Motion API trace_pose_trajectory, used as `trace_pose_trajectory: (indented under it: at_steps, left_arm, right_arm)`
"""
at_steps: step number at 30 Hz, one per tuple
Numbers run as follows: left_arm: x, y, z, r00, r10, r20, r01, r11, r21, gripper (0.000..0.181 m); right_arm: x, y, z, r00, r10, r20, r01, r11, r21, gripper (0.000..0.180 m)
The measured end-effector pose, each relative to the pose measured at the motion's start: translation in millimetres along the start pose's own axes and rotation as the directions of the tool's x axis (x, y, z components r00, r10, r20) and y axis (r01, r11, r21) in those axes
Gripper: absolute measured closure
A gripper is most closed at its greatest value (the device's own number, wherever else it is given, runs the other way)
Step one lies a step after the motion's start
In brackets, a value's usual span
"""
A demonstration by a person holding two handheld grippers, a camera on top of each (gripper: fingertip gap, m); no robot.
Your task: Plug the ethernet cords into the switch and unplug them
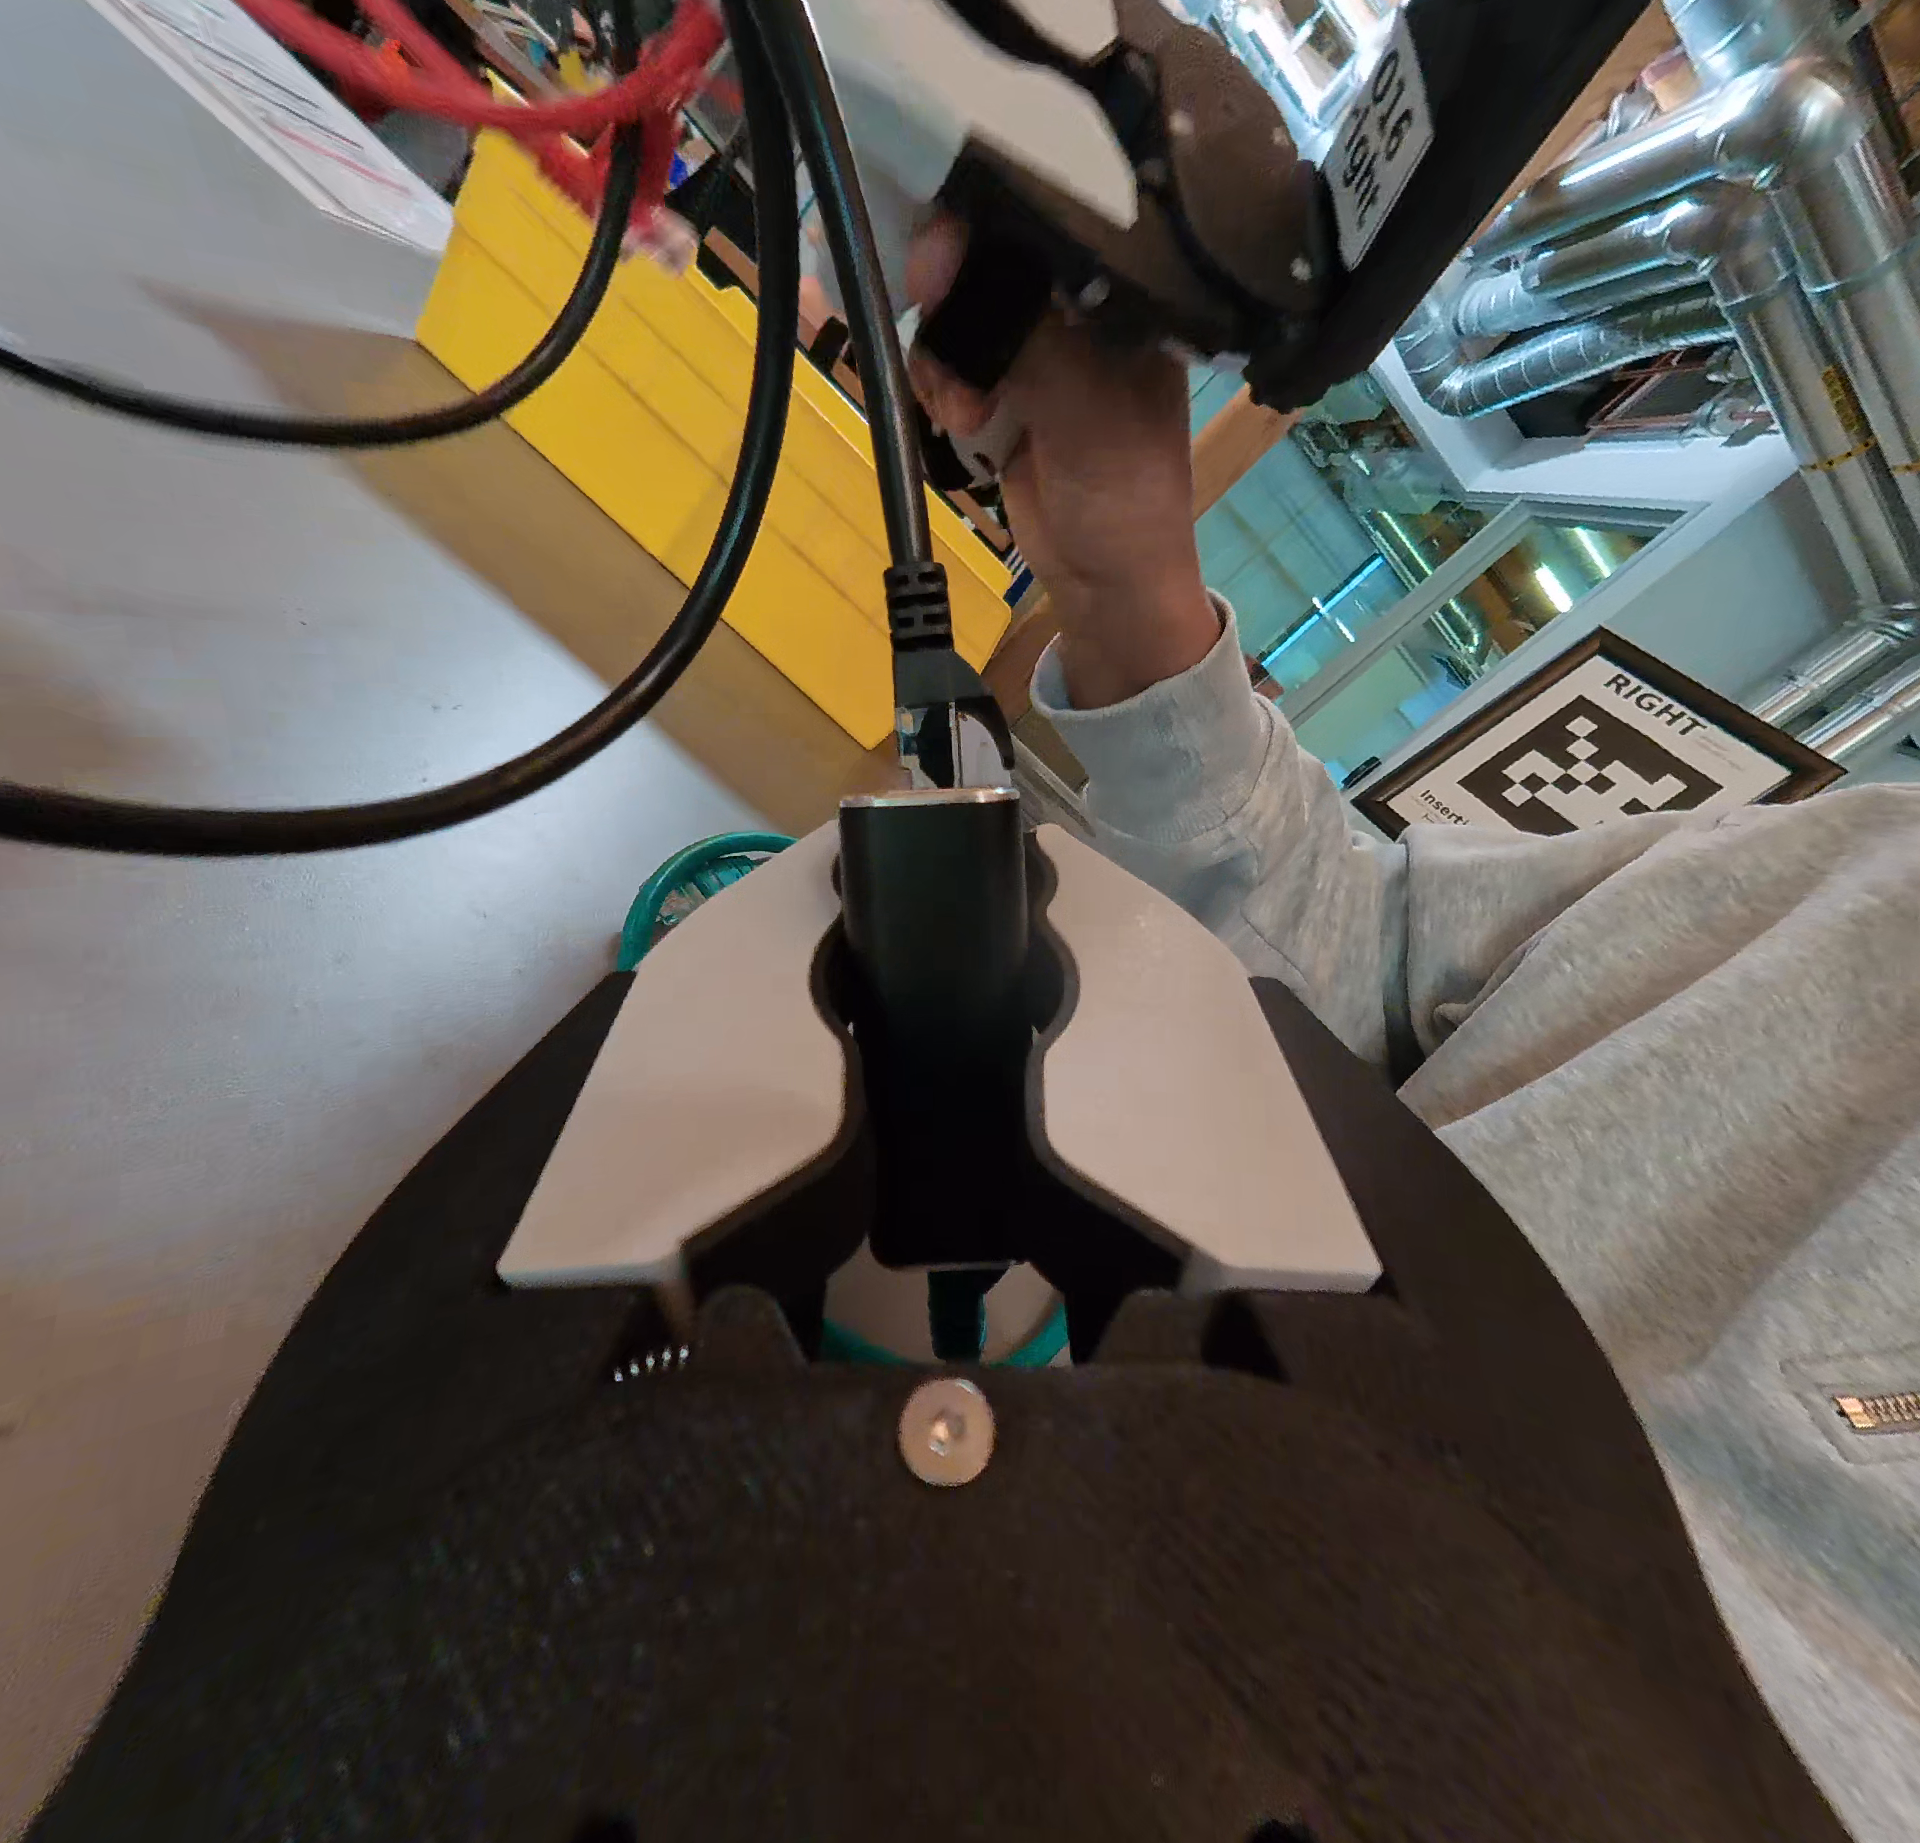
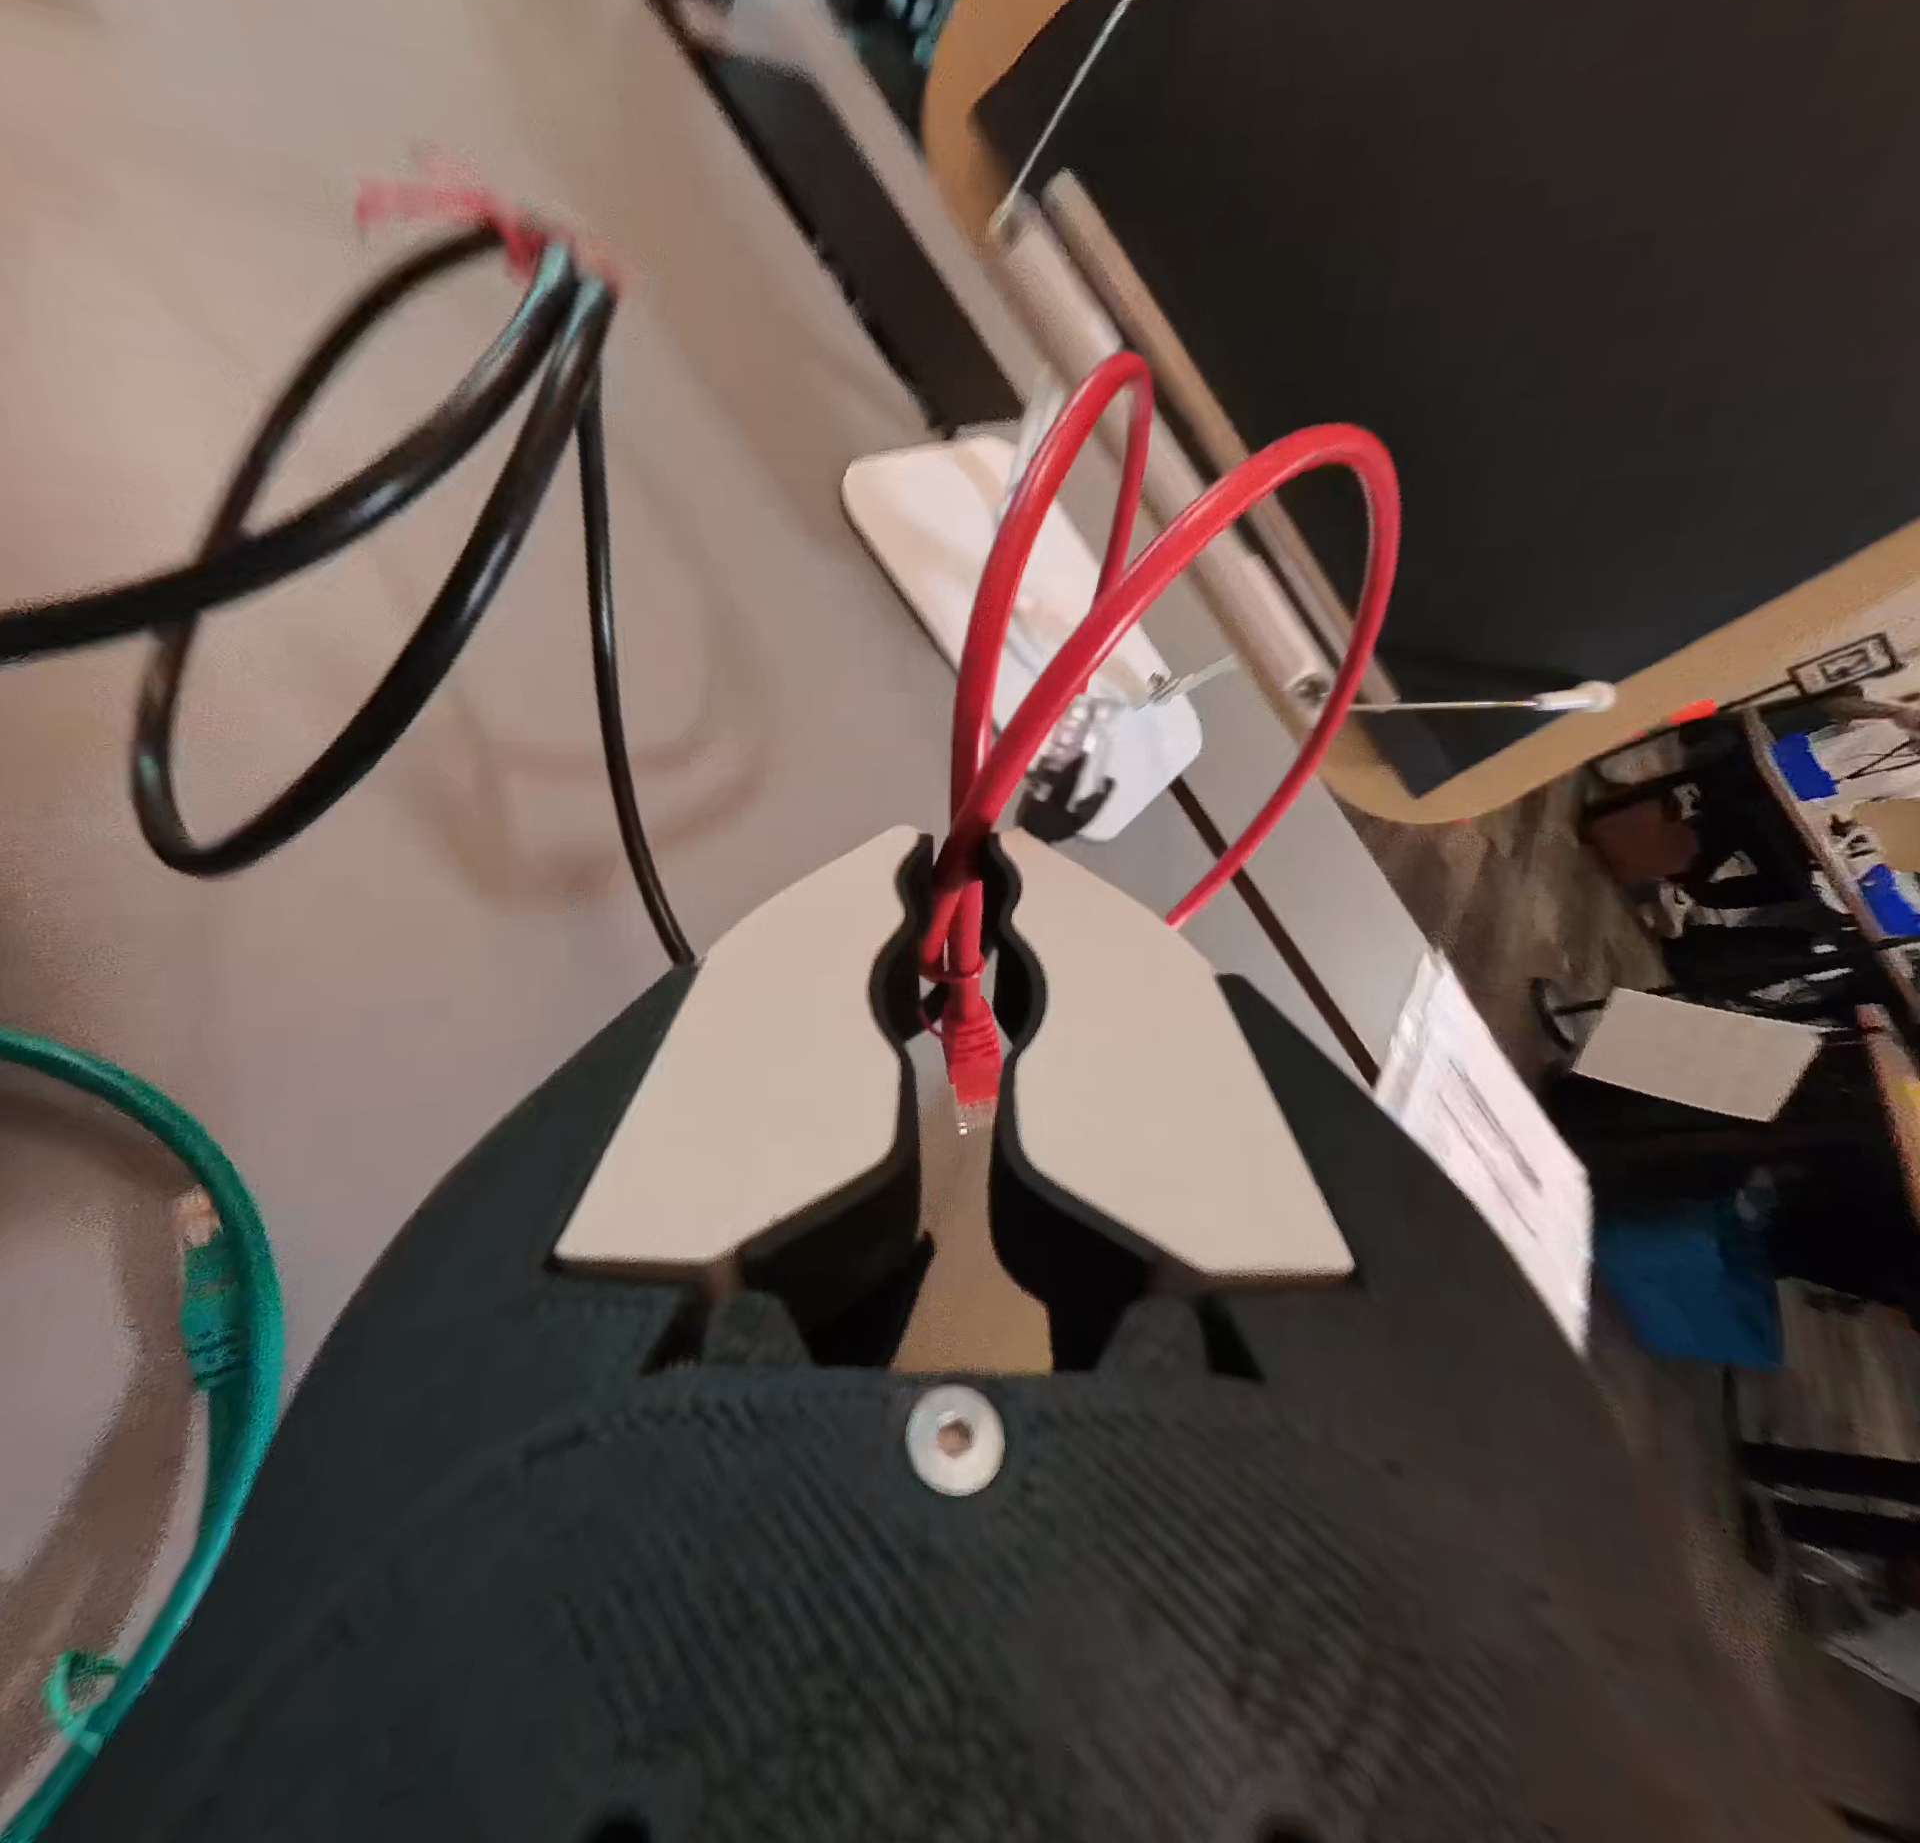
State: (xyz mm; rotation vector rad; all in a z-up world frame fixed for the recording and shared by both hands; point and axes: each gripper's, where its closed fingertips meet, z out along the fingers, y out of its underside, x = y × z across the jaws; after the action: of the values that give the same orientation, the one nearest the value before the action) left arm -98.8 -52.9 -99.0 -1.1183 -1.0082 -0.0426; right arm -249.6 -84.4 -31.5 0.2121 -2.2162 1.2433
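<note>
My left gripper [image 1: 935, 848] is shut on the black switch [image 1: 932, 962], which stands upright between its fingers. A black ethernet cord [image 1: 831, 235] has its plug [image 1: 940, 723] seated in the switch's top port. A green cord [image 1: 686, 879] loops behind the switch and leaves its lower end. My right gripper [image 2: 961, 843] is shut on a red ethernet cord [image 2: 1039, 630]; the red plug [image 2: 971, 1045] hangs back between the fingers. The right gripper also shows in the left wrist view [image 1: 1039, 100], above the switch, with red cord [image 1: 582, 120] trailing from it.
A yellow bin [image 1: 665, 411] stands on the grey table [image 1: 260, 567] beyond the switch. A person's hand and grey sleeve [image 1: 1195, 785] are at right. A black cord loop [image 2: 395, 567], a green cord [image 2: 223, 1305] and a white tag [image 2: 1122, 754] lie under the right gripper.
</note>
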Motion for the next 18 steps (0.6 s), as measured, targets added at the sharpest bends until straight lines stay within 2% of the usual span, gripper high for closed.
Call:
trace_pose_trajectory:
  at_steps: [1, 4, 8, 14, 18]
  left_arm:
    - [0.1, 0.0, 0.0, 1.0, 0.0, 0.0, 0.0, 1.0, 0.0, 0.155]
    - [0.5, -0.2, -0.1, 1.0, 0.0, -0.004, 0.0, 1.0, 0.001, 0.155]
    - [1.1, 0.8, 0.6, 1.0, 0.004, -0.007, -0.004, 1.0, -0.007, 0.156]
    - [3.9, 4.1, 3.1, 1.0, 0.018, -0.018, -0.019, 0.999, -0.033, 0.156]
    - [5.8, 8.3, 6.1, 0.999, 0.039, -0.018, -0.04, 0.997, -0.064, 0.156]
  right_arm:
    - [9.9, -8.0, -8.1, 0.998, 0.066, 0.0, -0.066, 0.996, 0.06, 0.171]
    - [48.1, -27.1, -39.5, 0.964, 0.265, 0.018, -0.261, 0.934, 0.244, 0.171]
    - [97.7, -31.7, -83.8, 0.898, 0.437, 0.06, -0.421, 0.808, 0.412, 0.171]
    - [145.1, -23.5, -132.5, 0.76, 0.612, 0.219, -0.614, 0.567, 0.55, 0.173]
    - [151.9, -25.6, -148.9, 0.611, 0.645, 0.46, -0.772, 0.353, 0.529, 0.173]
